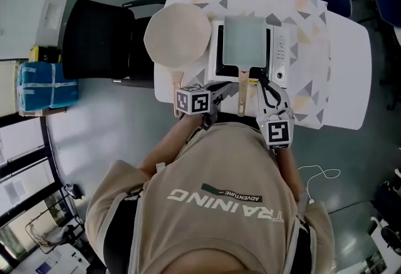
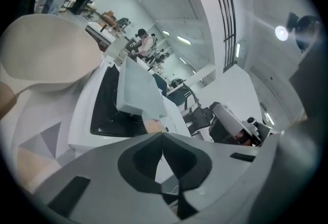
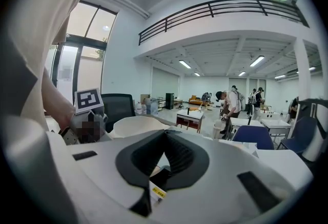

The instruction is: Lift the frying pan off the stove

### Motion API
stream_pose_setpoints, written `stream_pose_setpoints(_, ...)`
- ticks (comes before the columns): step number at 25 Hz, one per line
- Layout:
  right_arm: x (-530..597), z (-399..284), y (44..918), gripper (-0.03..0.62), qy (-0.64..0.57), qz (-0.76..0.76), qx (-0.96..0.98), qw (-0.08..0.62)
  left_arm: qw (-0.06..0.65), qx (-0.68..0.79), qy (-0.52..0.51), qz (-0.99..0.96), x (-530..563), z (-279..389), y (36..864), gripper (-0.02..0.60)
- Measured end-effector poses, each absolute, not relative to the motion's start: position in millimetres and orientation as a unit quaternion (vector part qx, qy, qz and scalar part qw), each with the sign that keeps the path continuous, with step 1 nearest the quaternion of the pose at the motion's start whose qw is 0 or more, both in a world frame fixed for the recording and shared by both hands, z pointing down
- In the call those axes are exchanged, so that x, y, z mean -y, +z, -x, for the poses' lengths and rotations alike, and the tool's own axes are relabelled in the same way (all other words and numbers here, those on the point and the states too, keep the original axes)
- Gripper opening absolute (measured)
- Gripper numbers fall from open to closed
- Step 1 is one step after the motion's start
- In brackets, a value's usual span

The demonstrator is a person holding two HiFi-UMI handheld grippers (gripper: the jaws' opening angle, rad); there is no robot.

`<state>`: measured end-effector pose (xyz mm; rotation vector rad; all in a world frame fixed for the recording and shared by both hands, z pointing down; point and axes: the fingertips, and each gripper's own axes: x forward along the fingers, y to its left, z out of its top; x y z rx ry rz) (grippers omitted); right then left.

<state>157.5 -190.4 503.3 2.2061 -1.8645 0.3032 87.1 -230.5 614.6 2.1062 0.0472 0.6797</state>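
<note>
Not started: square frying pan (image 1: 244,41) sits on the stove (image 1: 280,56), mid-table, its wooden handle (image 1: 241,94) pointing near, between both tools. Left gripper (image 2: 163,136) has its jaws together, empty; right gripper (image 3: 165,133) likewise. Grasp and lift remain. Round beige dish (image 1: 177,34) crowds the left; table (image 1: 344,66) is open on the right.

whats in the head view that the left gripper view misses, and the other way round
Only the head view: the black chair beside the table, the blue bundle on the floor and the person's beige top. Only the left gripper view: the left gripper seen close, jaws closed together on nothing, and people at far tables. Both: the round cream pan, the stove and the square pan on it.
</note>
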Motion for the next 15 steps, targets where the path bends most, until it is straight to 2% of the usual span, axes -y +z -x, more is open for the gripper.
stream_pose_setpoints(1,188.8,-160.2,505.1,0.005,0.105,-0.756,0.635,0.117,0.457,-0.032,0.279,-0.844,225.8,-89.8,615.9,0.008)
stream_pose_setpoints(2,186.5,-162.9,507.0,0.005,0.107,-0.758,0.633,0.116,0.466,-0.045,0.285,-0.837,220.6,-92.7,617.4,0.052)
stream_pose_setpoints(4,181.2,-168.5,510.3,0.005,0.113,-0.763,0.626,0.114,0.481,-0.063,0.302,-0.820,211.7,-97.8,623.4,0.190)
stream_pose_setpoints(9,173.8,-179.4,512.5,0.005,0.117,-0.773,0.613,0.115,0.557,-0.077,0.303,-0.770,205.1,-109.5,633.8,0.198)
stream_pose_setpoints(15,166.2,-189.5,517.8,0.005,0.119,-0.786,0.596,0.118,0.573,-0.127,0.330,-0.740,190.7,-124.7,645.9,0.199)
